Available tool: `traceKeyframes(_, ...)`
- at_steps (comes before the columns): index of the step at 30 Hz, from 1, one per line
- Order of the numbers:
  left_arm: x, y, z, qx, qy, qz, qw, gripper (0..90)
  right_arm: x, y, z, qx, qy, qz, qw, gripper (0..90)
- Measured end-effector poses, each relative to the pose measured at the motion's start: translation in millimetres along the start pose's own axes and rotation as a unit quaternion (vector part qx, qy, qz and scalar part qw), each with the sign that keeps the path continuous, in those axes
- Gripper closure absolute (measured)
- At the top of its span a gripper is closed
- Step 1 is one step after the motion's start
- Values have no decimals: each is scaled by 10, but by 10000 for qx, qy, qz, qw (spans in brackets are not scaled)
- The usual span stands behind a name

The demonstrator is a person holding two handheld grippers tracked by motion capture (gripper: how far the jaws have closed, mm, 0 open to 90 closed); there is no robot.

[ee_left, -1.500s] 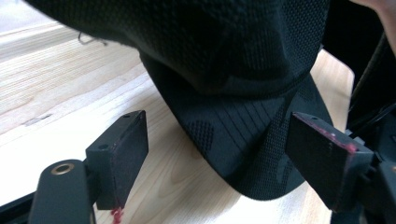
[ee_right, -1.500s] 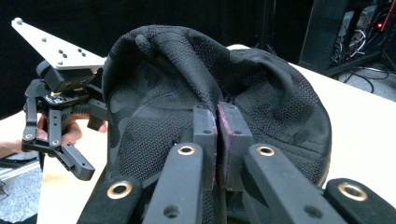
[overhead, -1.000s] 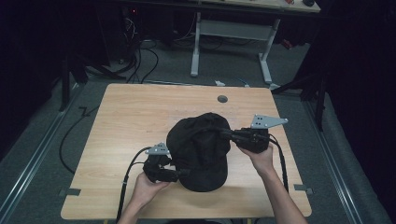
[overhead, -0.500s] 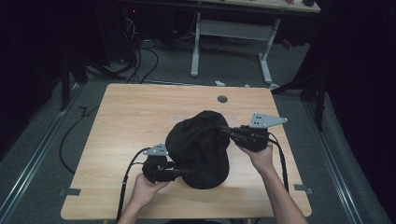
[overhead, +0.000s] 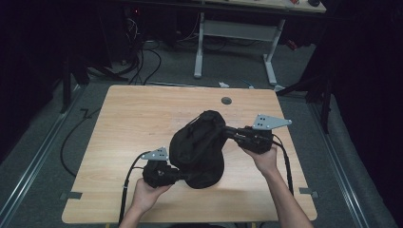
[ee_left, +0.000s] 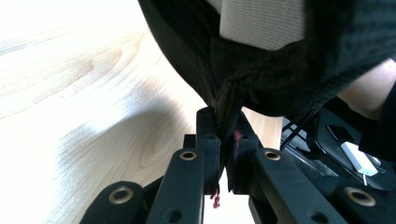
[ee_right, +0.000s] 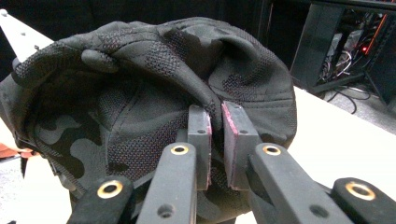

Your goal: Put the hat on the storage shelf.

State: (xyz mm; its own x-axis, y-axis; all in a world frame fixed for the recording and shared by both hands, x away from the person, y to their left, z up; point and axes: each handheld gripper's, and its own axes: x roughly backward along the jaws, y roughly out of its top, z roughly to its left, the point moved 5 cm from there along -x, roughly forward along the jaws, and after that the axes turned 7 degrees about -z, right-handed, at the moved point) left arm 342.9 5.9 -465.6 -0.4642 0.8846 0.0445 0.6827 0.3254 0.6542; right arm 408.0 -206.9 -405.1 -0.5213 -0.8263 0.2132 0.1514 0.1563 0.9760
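Note:
A black camouflage cap [overhead: 199, 147] is bunched up over the middle of the wooden table [overhead: 138, 118], held between both grippers. My left gripper [overhead: 183, 176] is at its near edge. In the left gripper view the left gripper [ee_left: 225, 122] is shut on a fold of the cap's rim [ee_left: 280, 70], lifted above the wood. My right gripper [overhead: 225, 132] comes in from the right. A ridge of the cap's crown [ee_right: 140, 93] sits pinched between the pads of the right gripper [ee_right: 215, 116]. Its jaws have just been opening slightly, with the fabric still between them.
A round grommet hole [overhead: 226, 100] sits near the table's far edge. Beyond the table stands a white desk frame [overhead: 235, 29], with cables [overhead: 138, 59] on the floor. A cable [overhead: 127, 183] trails from the left gripper off the near edge.
The left gripper's jaws closed onto the cap's near rim. The cap went from lying spread out to bunched and raised between the grippers.

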Motion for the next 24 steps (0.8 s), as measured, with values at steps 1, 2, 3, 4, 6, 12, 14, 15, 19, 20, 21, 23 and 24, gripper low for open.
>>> traceKeyframes(1, 8, -2, -9, -45, -8, -13, 10000, 857, -1, -1, -5, -19, -2, 2, 10000, 816)
traceKeyframes(2, 15, -1, -16, -61, -20, -30, 10000, 858, 0, 0, -7, -52, 13, -8, 10000, 808)
traceKeyframes(3, 27, 8, -29, -82, -37, -76, 9999, 859, 0, 1, -8, -68, 21, -30, 10000, 801)
traceKeyframes(4, 32, 13, -37, -78, -40, -110, 9999, 860, 2, 6, -12, -107, 22, -67, 9999, 775)
traceKeyframes(6, 53, 24, -55, -138, -45, -168, 9998, 861, 6, 8, -24, -176, 3, -64, 9998, 731)
traceKeyframes(12, 98, 59, -76, -232, -2, -319, 9992, 862, 40, -24, -64, -438, 60, 88, 9990, 585)
traceKeyframes(14, 114, 71, -77, -274, 14, -349, 9990, 862, 58, -42, -70, -474, 73, 165, 9987, 557)
traceKeyframes(15, 119, 76, -76, -293, 28, -364, 9989, 862, 64, -54, -70, -500, 74, 216, 9985, 539)
traceKeyframes(19, 138, 107, -72, -352, 100, -463, 9983, 862, 66, -153, -69, -479, -55, 558, 9973, 509)
traceKeyframes(20, 142, 116, -73, -349, 117, -495, 9981, 861, 65, -180, -70, -468, -112, 571, 9972, 510)
traceKeyframes(21, 147, 123, -72, -366, 119, -505, 9980, 861, 68, -218, -76, -463, -207, 555, 9972, 511)
traceKeyframes(23, 157, 141, -71, -392, 145, -569, 9975, 861, 70, -290, -102, -508, -317, 734, 9955, 496)
traceKeyframes(24, 164, 151, -71, -405, 151, -597, 9973, 861, 76, -322, -112, -538, -374, 727, 9952, 495)
